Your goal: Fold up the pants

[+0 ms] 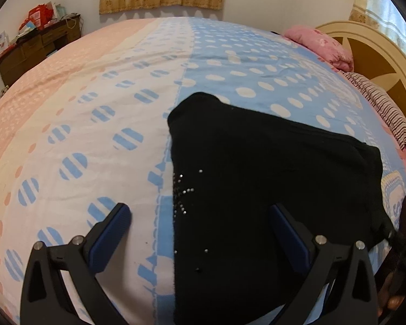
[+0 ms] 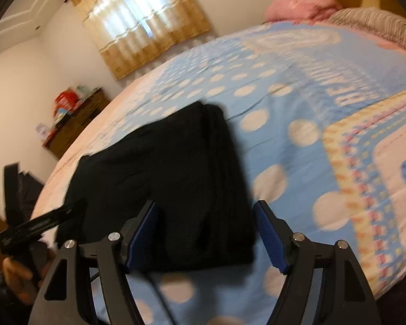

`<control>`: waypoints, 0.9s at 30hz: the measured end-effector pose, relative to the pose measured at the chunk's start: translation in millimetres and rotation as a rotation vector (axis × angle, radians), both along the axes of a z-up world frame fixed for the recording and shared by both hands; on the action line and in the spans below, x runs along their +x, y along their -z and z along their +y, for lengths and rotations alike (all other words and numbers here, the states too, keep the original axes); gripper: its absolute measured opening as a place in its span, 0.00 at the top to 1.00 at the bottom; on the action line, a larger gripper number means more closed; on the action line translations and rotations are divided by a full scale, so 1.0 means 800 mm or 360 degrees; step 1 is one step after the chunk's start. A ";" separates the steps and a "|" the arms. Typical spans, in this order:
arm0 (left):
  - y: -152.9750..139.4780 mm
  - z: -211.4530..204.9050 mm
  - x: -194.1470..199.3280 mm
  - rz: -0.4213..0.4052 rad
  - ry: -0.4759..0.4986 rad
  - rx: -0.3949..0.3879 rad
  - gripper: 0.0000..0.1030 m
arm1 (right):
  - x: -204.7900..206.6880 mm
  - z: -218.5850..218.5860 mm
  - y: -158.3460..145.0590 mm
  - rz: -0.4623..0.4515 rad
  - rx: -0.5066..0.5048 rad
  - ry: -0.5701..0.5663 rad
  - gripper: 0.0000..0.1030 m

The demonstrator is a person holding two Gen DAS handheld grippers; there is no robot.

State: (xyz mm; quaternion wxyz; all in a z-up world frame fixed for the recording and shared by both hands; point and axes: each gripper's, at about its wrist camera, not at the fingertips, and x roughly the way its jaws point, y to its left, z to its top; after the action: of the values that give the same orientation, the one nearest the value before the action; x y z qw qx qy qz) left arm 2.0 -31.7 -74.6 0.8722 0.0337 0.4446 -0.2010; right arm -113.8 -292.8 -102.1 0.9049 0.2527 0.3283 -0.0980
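Pants [image 1: 257, 189]: one black pair, folded flat on the bed [image 1: 94, 113], with small studs glinting along its 9 o'clock edge. Your left tool [image 1: 200, 226] hangs open above that edge, holding nothing. Your right tool [image 2: 207, 227] is open too, empty, straddling the near corner. Bedspread lettering is too blurred to read. One pink pillow [image 1: 322, 46] lies at 1 o'clock.

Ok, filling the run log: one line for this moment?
pants: folded on bed | left tongs: open | right tongs: open | holding: nothing

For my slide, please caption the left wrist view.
Open left gripper above folded black pants on a dotted bedsheet.
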 end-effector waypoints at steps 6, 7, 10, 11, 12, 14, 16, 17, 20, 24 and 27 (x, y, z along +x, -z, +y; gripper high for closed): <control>0.000 -0.004 -0.002 0.0045 -0.0004 0.0023 0.00 | 0.003 0.027 0.002 0.0040 -0.0119 -0.0042 0.55; 0.000 -0.004 -0.003 0.0056 0.0002 0.0025 0.00 | 0.004 0.026 0.001 0.0023 -0.0074 -0.0063 0.59; -0.001 -0.006 -0.005 0.0070 0.0008 0.0028 0.00 | 0.003 0.024 0.003 0.0012 -0.0044 -0.0069 0.60; -0.001 -0.007 -0.006 0.0071 0.0010 0.0025 0.04 | 0.003 0.022 0.005 0.0000 -0.0017 -0.0061 0.60; -0.002 -0.008 -0.007 0.0071 0.0021 0.0015 0.08 | 0.002 0.020 0.007 -0.0011 0.0008 -0.0053 0.60; -0.006 -0.013 -0.012 0.0077 0.0066 -0.0017 0.27 | 0.001 0.020 0.008 -0.0019 0.0015 -0.0048 0.58; -0.008 -0.018 -0.015 0.0079 0.0088 -0.0016 0.33 | 0.003 0.023 0.006 -0.0016 0.0002 -0.0040 0.58; -0.008 -0.020 -0.014 0.0080 0.0090 -0.0015 0.34 | 0.004 0.023 0.006 -0.0015 0.0004 -0.0038 0.57; -0.011 -0.016 -0.011 0.0111 0.0083 -0.0065 0.44 | 0.003 0.013 0.006 -0.0043 0.0090 -0.0034 0.57; -0.014 -0.015 -0.014 0.0102 0.0096 -0.0080 0.55 | -0.003 -0.005 0.014 -0.0111 0.0293 0.0017 0.57; -0.016 -0.007 -0.013 0.0109 0.0061 -0.0169 0.66 | 0.003 0.006 0.008 -0.0066 0.0163 -0.0020 0.61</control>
State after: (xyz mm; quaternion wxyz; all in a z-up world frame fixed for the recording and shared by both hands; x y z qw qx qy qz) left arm -8.5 -37.0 -61.6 0.8531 -0.0110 0.4621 -0.2420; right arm -111.3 -288.4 -108.7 0.8979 0.2985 0.3158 -0.0700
